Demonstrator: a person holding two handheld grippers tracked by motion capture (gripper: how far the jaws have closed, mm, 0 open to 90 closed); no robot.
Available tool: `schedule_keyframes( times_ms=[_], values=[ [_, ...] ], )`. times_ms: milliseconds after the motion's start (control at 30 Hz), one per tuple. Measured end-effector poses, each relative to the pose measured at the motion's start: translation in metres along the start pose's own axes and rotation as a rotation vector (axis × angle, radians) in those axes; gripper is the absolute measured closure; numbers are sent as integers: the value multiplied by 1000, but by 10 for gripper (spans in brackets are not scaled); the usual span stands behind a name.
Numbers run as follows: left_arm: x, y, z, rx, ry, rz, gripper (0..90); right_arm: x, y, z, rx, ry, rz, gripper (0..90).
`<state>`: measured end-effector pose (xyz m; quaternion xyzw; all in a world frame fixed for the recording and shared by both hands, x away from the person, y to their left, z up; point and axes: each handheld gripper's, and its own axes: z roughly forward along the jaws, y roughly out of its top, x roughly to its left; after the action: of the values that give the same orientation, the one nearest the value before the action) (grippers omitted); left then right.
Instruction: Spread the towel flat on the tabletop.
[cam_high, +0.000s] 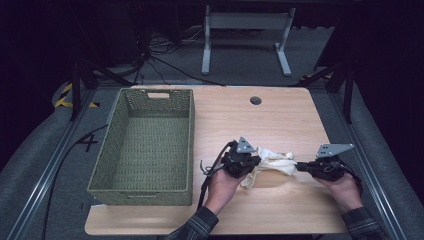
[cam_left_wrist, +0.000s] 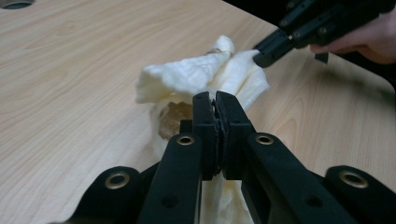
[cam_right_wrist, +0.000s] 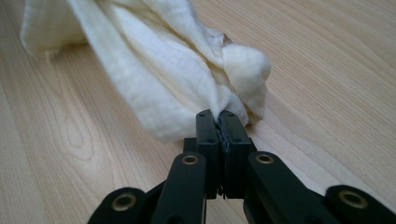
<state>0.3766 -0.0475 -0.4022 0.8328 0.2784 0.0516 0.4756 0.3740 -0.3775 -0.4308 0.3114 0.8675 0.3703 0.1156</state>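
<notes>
Pale wood-grain table (cam_high: 280, 120) carries a green woven basket (cam_high: 145, 145) at your left. The cream cloth (cam_high: 272, 161) lies between your hands, right of the basket, bunched and partly lifted. Your left gripper (cam_left_wrist: 216, 100) and right gripper (cam_right_wrist: 218, 116) each pinch a fold of it, jaws pressed nearly together. Risk: the soft, crinkled gauze is thin; pulling the hands apart could slip a fold free. A brownish patch shows beneath the folds; what it is cannot be determined.
</notes>
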Motion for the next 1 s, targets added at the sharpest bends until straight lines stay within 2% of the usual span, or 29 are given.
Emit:
schedule_keyframes(
  times_ms=[100,200,333,533,600,700,833,1000],
  values=[
    [8,0,-3,-7,23,-20,877,-1,0,1,1,3,2,886],
    [15,-1,-5,-11,48,-33,877,-4,-2,2,24,-17,-1,885],
    [22,-3,-1,1,85,-50,878,-9,-4,1,20,-20,20,879],
    [30,-5,3,10,121,-60,878,1,6,-8,-65,-25,8,739],
    [33,-6,5,15,129,-68,878,10,11,-8,-91,8,-6,723],
    [36,-7,9,23,144,-77,878,19,15,-2,-95,75,-27,724],
    [40,-8,12,35,157,-80,878,37,18,21,-32,143,-83,698],
    [41,-12,15,40,159,-87,878,46,14,42,60,155,-131,682]
  ],
)
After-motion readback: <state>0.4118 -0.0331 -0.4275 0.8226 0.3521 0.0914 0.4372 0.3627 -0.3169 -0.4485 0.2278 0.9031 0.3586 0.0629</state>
